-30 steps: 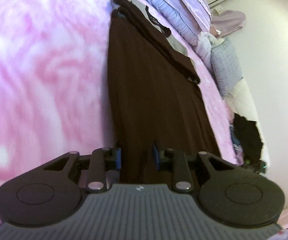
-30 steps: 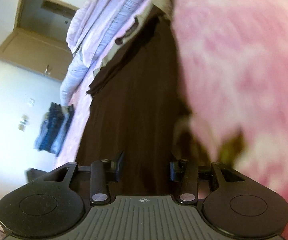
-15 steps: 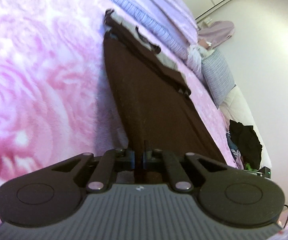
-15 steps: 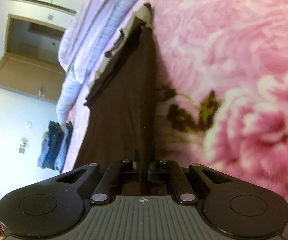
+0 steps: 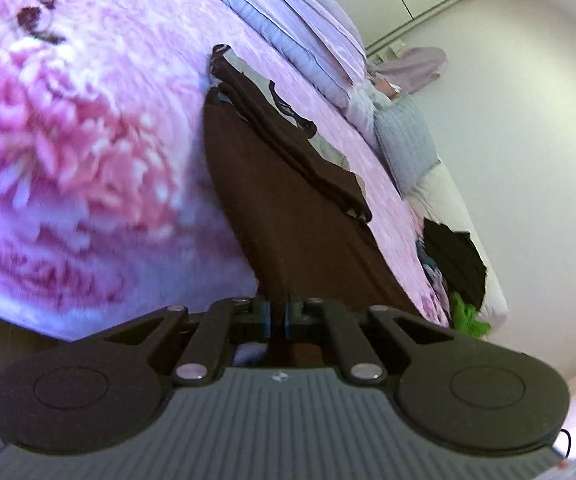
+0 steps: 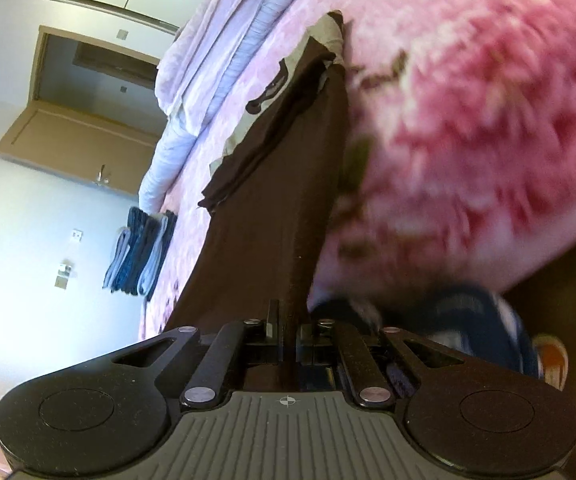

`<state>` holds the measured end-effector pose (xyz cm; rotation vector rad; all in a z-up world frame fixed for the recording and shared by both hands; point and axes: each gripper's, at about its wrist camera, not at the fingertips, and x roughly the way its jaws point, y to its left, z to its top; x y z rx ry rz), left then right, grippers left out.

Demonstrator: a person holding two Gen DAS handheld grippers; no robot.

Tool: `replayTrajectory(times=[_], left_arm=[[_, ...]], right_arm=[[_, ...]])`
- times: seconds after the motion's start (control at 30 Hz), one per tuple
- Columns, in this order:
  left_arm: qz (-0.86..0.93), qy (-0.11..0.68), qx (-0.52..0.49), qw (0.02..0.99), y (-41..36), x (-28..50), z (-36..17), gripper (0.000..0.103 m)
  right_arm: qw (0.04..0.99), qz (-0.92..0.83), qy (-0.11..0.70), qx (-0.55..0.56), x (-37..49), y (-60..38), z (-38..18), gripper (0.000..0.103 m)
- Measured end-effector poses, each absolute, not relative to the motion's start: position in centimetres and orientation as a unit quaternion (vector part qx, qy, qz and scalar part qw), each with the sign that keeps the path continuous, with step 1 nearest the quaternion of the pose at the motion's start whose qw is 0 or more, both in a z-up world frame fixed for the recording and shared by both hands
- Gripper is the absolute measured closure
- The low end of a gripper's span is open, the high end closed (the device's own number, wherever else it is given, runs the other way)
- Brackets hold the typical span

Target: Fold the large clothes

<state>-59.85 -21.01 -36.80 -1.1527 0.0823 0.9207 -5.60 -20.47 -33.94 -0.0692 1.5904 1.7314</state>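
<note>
Gripping the near hem, left gripper [image 5: 276, 315] and right gripper [image 6: 286, 336] clamp jaws on the brown garment [image 5: 288, 200], stretching lengthwise away across the bed [image 5: 88, 140].

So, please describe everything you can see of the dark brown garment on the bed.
The dark brown garment is long, of soft matte cloth, stretched lengthwise over the pink floral bedspread. Its far end is bunched, showing pale lining. Left gripper and right gripper are each shut on its near edge.
</note>
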Motion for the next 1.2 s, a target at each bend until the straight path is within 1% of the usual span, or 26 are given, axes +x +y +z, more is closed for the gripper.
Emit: replayTrajectory(times=[0.17, 0.3, 0.5, 0.57, 0.63, 0.67, 0.7, 0.77, 0.83, 0.87, 0.97, 1.03, 1.1, 1.17, 1.2], left_arm=[[0.42, 0.013, -0.531, 0.736, -20.1, -60.3, -36.0, 0.1], [0.421, -0.024, -0.527, 0.737, -15.3, -60.4, -34.0, 0.1], [0.426, -0.046, -0.542, 0.723, -1.0, -59.2, -31.9, 0.1], [0.431, -0.046, -0.55, 0.714, 4.5, -58.4, -32.0, 0.099], [0.456, -0.033, -0.568, 0.684, 9.8, -57.8, -33.2, 0.098], [0.466, -0.022, -0.575, 0.672, 11.8, -57.6, -34.1, 0.098], [0.48, -0.011, -0.581, 0.657, 13.6, -57.4, -35.1, 0.098], [0.491, 0.009, -0.588, 0.643, 16.0, -57.2, -36.7, 0.097], [0.492, 0.022, -0.584, 0.645, 16.9, -57.6, -37.5, 0.094], [0.501, 0.029, -0.573, 0.649, 17.0, -57.9, -37.6, 0.089], [0.529, 0.056, -0.522, 0.667, 16.6, -58.8, -36.9, 0.088], [0.525, 0.081, -0.479, 0.698, 16.1, -58.5, -36.1, 0.088], [0.516, 0.115, -0.422, 0.737, 15.9, -57.2, -35.0, 0.086], [0.508, 0.148, -0.374, 0.762, 16.1, -55.6, -34.2, 0.076], [0.503, 0.16, -0.357, 0.771, 16.4, -54.9, -34.0, 0.075]], right_arm=[[0.387, 0.672, 0.631, -0.011, -5.7, -21.2, -32.9, 0.102], [0.386, 0.692, 0.61, 0.003, -5.5, -16.1, -29.8, 0.102], [0.409, 0.687, 0.6, 0.037, -4.9, -3.3, -26.6, 0.101], [0.424, 0.669, 0.608, 0.049, -4.9, 1.5, -26.9, 0.101], [0.433, 0.647, 0.624, 0.068, -4.9, 6.7, -28.3, 0.101], [0.438, 0.632, 0.635, 0.073, -4.8, 8.7, -29.4, 0.095], [0.45, 0.614, 0.644, 0.075, -4.6, 10.7, -30.5, 0.078], [0.48, 0.591, 0.644, 0.071, -4.2, 12.8, -32.0, 0.057], [0.486, 0.614, 0.619, 0.064, -3.8, 13.0, -32.5, 0.056], [0.489, 0.632, 0.6, 0.048, -3.7, 12.8, -32.6, 0.056], [0.507, 0.684, 0.524, -0.014, -4.0, 11.9, -32.6, 0.056], [0.518, 0.712, 0.471, -0.056, -4.7, 11.4, -32.5, 0.056], [0.521, 0.733, 0.429, -0.086, -5.6, 10.8, -32.4, 0.056], [0.525, 0.748, 0.391, -0.11, -6.7, 10.8, -32.4, 0.056], [0.526, 0.754, 0.375, -0.121, -7.3, 11.2, -32.5, 0.056]])
